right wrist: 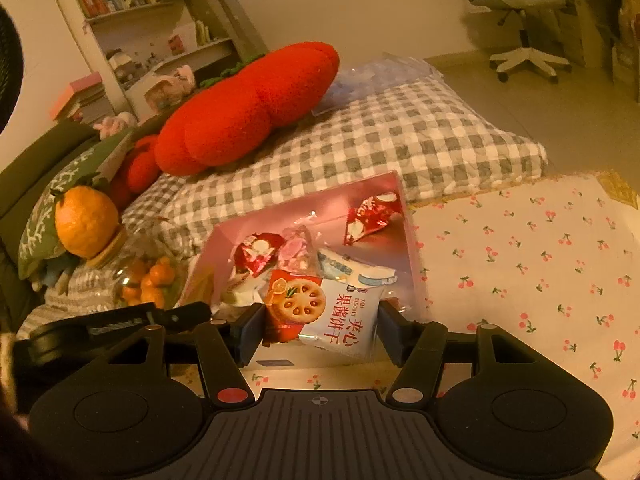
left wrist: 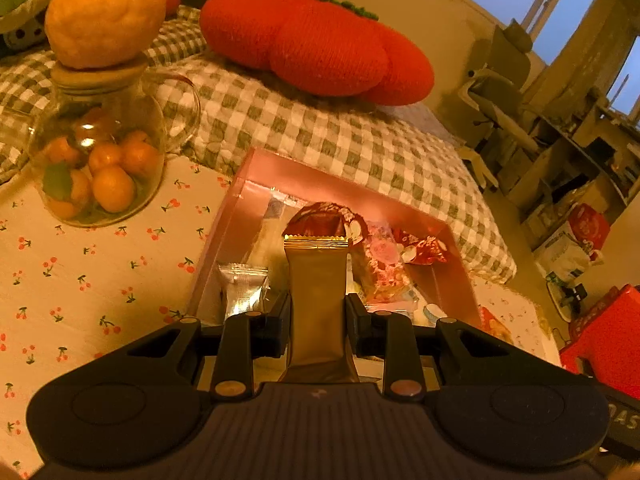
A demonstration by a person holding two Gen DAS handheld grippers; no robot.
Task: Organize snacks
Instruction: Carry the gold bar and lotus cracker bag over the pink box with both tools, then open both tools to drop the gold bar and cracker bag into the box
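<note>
Snacks sit in both of your grippers right now. Your left gripper has its two black fingers clamped narrowly on a slim gold foil snack bar with a crimped top edge; the bar's long axis runs straight out along the fingers, its far end pointing over the near wall of the shallow pink rectangular box. Your right gripper has its fingers set wider, each pad against a side of the white-and-red jam biscuit packet printed with a round biscuit; it looks held rather than loose, and it lies crosswise between the pads at the near edge of the same pink box. Both packets are just short of, or over, the box's near rim, so the coming move looks like a short carry forward and a release inside; neither hand is clearly nearer. Inside the box lie a small silver foil packet, red wrapped candies and a pink wrapped sweet, crowded toward the near side, so the open floor is at the far end. The box rests on a white cherry-print tablecloth. Left of it stands a clear glass jar of small oranges with a large orange on its lid; beyond, a checked quilt and a red knitted tomato cushion.
</note>
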